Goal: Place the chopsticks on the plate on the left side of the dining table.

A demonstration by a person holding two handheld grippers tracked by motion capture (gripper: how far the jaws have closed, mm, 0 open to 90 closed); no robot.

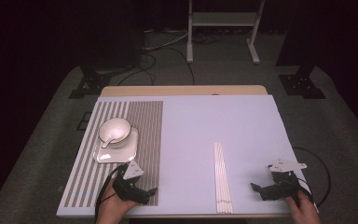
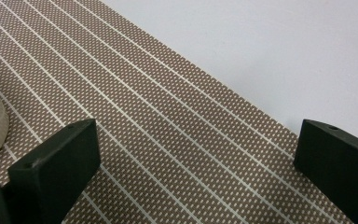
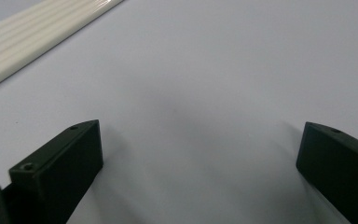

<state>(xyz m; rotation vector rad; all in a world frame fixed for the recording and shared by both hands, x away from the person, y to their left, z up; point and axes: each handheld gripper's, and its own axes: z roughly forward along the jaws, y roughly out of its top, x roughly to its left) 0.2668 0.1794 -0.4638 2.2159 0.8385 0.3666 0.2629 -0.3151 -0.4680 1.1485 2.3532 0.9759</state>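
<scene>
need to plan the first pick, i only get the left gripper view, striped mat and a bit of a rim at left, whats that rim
Observer: It belongs to a white plate on the striped mat, with a white bowl on it.
Operator: anything in the bowl
Observer: A white spoon lies in it, handle toward the near left.
Operator: what else is on the table
Observer: A row of white chopsticks lies on the pale surface, left of the right tool.
Operator: is that tool holding anything
Observer: No, its jaws stand open over bare surface.
</scene>
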